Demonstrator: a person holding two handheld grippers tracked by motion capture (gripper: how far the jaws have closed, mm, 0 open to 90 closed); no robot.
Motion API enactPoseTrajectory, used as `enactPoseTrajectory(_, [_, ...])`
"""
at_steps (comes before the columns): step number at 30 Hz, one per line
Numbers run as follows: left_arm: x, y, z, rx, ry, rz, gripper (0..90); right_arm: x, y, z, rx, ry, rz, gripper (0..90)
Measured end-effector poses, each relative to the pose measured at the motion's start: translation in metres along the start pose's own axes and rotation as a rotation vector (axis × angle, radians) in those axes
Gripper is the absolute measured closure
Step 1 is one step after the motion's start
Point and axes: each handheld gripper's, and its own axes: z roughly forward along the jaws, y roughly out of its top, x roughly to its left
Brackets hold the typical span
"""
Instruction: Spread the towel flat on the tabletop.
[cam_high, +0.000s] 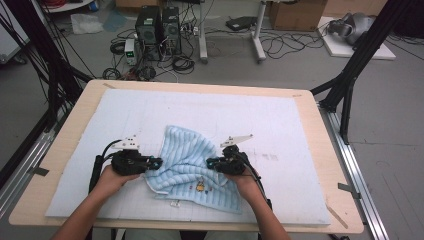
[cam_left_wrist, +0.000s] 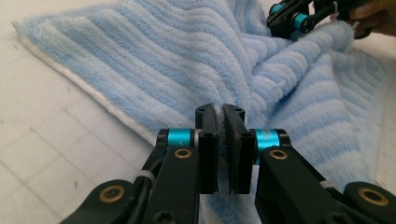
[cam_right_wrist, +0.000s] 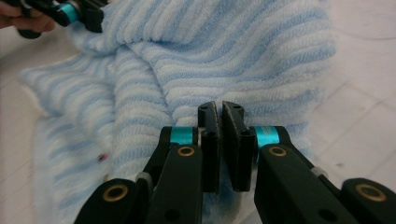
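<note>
A light blue striped towel lies rumpled on the pale foam mat, with a small picture near its front edge. My left gripper is shut on the towel's left edge; in the left gripper view its pads pinch a fold of the towel. My right gripper is shut on the right edge, and the right gripper view shows cloth of the towel squeezed between its pads. Both grippers point inward toward each other, and the towel bunches up between them.
The foam mat covers most of the wooden table. Beyond the far edge stand two computer towers among cables on the floor. Black frame posts rise at both sides. A cardboard box sits at the back.
</note>
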Motion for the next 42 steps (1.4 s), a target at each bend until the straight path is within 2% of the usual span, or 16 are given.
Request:
enactPoseTrajectory(3, [-0.001,-0.007,-0.008,0.014,0.001,0.003,84.3,0.001,-0.001,-0.002,0.001,0.078,0.005,76.4])
enactPoseTrajectory(6, [0.002,-0.012,-0.016,0.019,0.022,-0.008,84.3,-0.003,0.002,-0.013,-0.104,0.101,0.042,69.9])
enactPoseTrajectory(11, [0.007,-0.018,-0.022,0.005,0.041,-0.033,84.2,-0.024,0.008,-0.028,-0.237,-0.052,0.147,67.4])
enactPoseTrajectory(13, [0.008,-0.019,-0.023,0.006,0.04,-0.031,84.1,-0.031,0.01,-0.027,-0.246,-0.135,0.175,64.6])
enactPoseTrajectory(16, [0.008,-0.02,-0.023,-0.002,0.037,-0.037,84.0,-0.038,0.014,-0.014,-0.17,-0.209,0.175,61.1])
enactPoseTrajectory(20, [0.009,-0.022,-0.023,-0.013,0.034,-0.049,83.4,-0.036,0.02,0.011,-0.086,-0.232,0.14,49.9])
enactPoseTrajectory(24, [0.009,-0.022,-0.022,-0.011,0.032,-0.048,83.4,-0.024,0.027,0.032,-0.021,-0.278,0.026,47.7])
enactPoseTrajectory(26, [0.01,-0.023,-0.022,-0.01,0.03,-0.046,83.4,-0.016,0.028,0.036,0.021,-0.346,-0.074,56.7])
enactPoseTrajectory(28, [0.01,-0.022,-0.022,-0.012,0.03,-0.048,83.4,-0.012,0.031,0.037,0.045,-0.312,-0.115,71.4])
enactPoseTrajectory(31, [0.01,-0.023,-0.023,-0.013,0.028,-0.045,83.4,-0.012,0.035,0.038,0.067,-0.265,-0.107,89.3])
enactPoseTrajectory(34, [0.01,-0.023,-0.023,-0.018,0.025,-0.052,83.3,-0.008,0.035,0.041,0.062,-0.253,-0.127,89.4])
enactPoseTrajectory(35, [0.011,-0.023,-0.023,-0.014,0.025,-0.047,83.3,-0.009,0.035,0.041,0.047,-0.237,-0.104,88.7])
enactPoseTrajectory(37, [0.01,-0.023,-0.023,-0.016,0.025,-0.049,83.1,-0.012,0.037,0.039,-0.017,-0.237,-0.019,64.2])
enactPoseTrajectory(38, [0.01,-0.023,-0.023,-0.016,0.024,-0.048,83.1,-0.016,0.038,0.038,-0.056,-0.203,0.039,56.0])
enactPoseTrajectory(39, [0.01,-0.024,-0.023,-0.017,0.025,-0.046,83.0,-0.017,0.04,0.038,-0.074,-0.187,0.067,51.3])
enactPoseTrajectory(42, [0.01,-0.024,-0.023,-0.017,0.025,-0.048,82.9,-0.012,0.043,0.048,-0.053,-0.156,0.046,45.9])
